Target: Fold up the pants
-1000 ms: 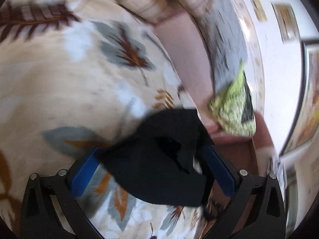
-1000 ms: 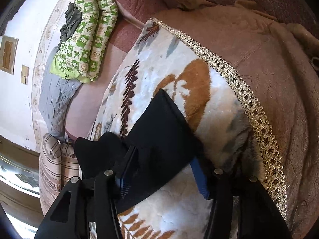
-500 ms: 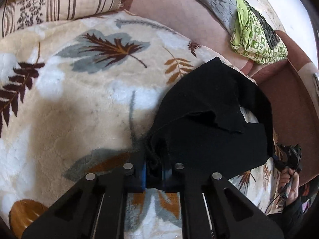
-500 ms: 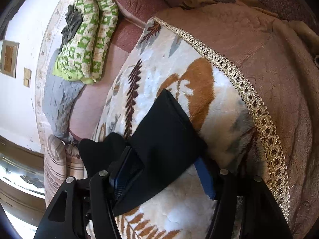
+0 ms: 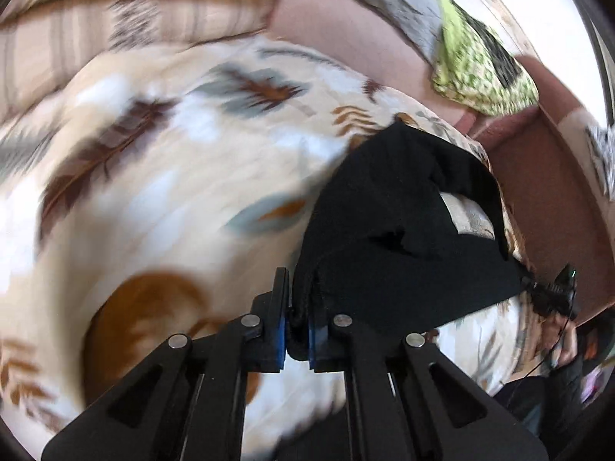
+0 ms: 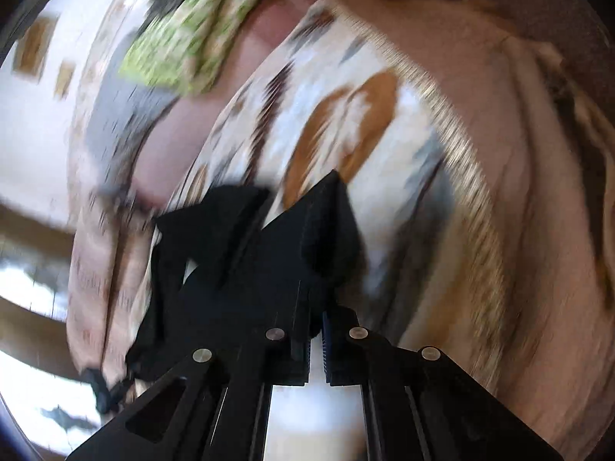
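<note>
The black pants lie rumpled on a cream blanket with a leaf pattern. My left gripper is shut on a bunched edge of the pants, which rises off the blanket from the pads. In the right wrist view the pants spread away to the left. My right gripper is closing to a narrow slit, its tips pinching a fold of the black fabric. At the pants' far corner in the left wrist view are a dark device and a person's hand. Both views are blurred.
A green patterned cloth lies on the pink-brown sofa behind the blanket, and shows again as a green cloth. A striped pillow sits at the far left. A brown cover with gold trim borders the blanket's right side.
The left jaws went from wide open around the pants to shut on their edge, then rose. The right jaws closed from half open onto the fabric. Both views have turned and blurred.
</note>
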### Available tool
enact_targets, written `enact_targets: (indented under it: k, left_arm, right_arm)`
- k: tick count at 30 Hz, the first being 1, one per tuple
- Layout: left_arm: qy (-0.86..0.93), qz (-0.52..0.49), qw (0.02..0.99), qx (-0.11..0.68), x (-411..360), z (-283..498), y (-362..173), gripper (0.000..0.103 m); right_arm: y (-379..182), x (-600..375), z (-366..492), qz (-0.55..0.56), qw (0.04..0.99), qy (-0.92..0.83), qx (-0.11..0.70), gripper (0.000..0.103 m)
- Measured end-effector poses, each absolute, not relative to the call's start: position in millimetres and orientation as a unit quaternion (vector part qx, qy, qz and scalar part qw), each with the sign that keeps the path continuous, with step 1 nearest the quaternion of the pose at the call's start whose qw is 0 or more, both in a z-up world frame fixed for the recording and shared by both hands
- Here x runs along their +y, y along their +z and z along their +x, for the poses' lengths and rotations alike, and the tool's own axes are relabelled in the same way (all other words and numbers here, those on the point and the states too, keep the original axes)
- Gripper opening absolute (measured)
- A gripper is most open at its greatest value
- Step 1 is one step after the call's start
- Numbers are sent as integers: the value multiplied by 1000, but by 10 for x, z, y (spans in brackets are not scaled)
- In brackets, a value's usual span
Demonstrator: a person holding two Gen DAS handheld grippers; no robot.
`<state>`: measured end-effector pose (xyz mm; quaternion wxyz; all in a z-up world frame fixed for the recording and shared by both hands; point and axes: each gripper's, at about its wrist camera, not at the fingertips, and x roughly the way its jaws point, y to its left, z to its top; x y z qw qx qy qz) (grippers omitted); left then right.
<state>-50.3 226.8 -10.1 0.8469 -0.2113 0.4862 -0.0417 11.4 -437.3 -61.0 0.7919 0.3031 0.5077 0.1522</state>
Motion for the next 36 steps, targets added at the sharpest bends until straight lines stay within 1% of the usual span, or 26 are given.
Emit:
enact_targets:
  k: [5, 7, 8, 10, 11, 12, 13, 14, 15, 16, 17, 18, 20, 23, 25, 27, 28, 29, 30, 31, 32, 36]
  left_arm:
    - [-2, -239, 843, 482, 2659, -775, -135, 5]
    - [14, -237, 840, 487, 2705, -768, -208, 6]
    - [22, -230, 839, 493, 2690, -739, -261, 8]
    - [55, -221, 835, 501, 2714, -706, -335, 19]
    - [72, -228, 834, 498, 2741, -698, -366, 30]
    - [79, -238, 834, 492, 2776, -704, -378, 34]
    - [83, -248, 835, 485, 2815, -717, -383, 35]
    - [90, -257, 835, 477, 2842, -731, -376, 38]
    - [101, -261, 836, 472, 2871, -751, -362, 45]
    - [117, -260, 838, 465, 2884, -772, -327, 47]
    - [130, -256, 843, 454, 2891, -795, -274, 47]
    - [143, -247, 852, 438, 2887, -835, -188, 47]
    - [153, -237, 864, 416, 2874, -898, -47, 48]
    - [133, -227, 885, 385, 2806, -947, 209, 58]
    - [91, -235, 893, 374, 2722, -991, 368, 62]
    - [31, -282, 882, 376, 2635, -1018, 394, 75]
    - [-5, -319, 865, 387, 2589, -999, 350, 77]
    - [-37, -354, 843, 404, 2531, -967, 265, 77]
    - [-61, -386, 814, 430, 2441, -886, 143, 77]
    - [-71, -409, 789, 453, 2354, -818, 33, 77]
    - [-83, -431, 765, 471, 2243, -735, -88, 77]
    - [-104, -445, 728, 511, 1924, -465, -305, 77]
  right_arm:
    - [-682, -3999, -131, 245, 762, 224, 556, 3]
    - [-655, -4003, -121, 230, 774, 203, 553, 6]
    - [-615, -4031, -112, 211, 794, 172, 544, 13]
    - [-444, -4103, -65, 163, 842, 78, 509, 25]
    - [-349, -4123, -42, 155, 859, 51, 485, 36]
    - [-253, -4145, -15, 179, 871, 56, 453, 45]
    - [-186, -4162, 34, 234, 871, 90, 422, 49]
    - [-178, -4163, 78, 269, 865, 114, 408, 58]
    - [-213, -4149, 172, 331, 844, 150, 393, 65]
    - [-299, -4116, 290, 390, 816, 175, 390, 69]
    - [-386, -4084, 393, 426, 793, 188, 394, 70]
    - [-521, -4014, 532, 461, 765, 194, 406, 70]
    - [-682, -3908, 695, 482, 741, 189, 427, 70]
    - [-801, -3787, 915, 476, 736, 166, 451, 70]
    - [-842, -3750, 973, 469, 743, 154, 452, 70]
    - [-857, -3757, 988, 476, 743, 154, 444, 67]
    - [-864, -3755, 985, 474, 745, 157, 441, 66]
    - [-869, -3737, 1008, 467, 751, 157, 439, 55]
    - [-858, -3708, 1021, 455, 757, 162, 440, 29]
    - [-847, -3686, 1048, 439, 764, 166, 443, 16]
    - [-805, -3677, 1044, 426, 772, 168, 441, 5]
    - [-552, -3643, 981, 380, 813, 173, 407, 4]
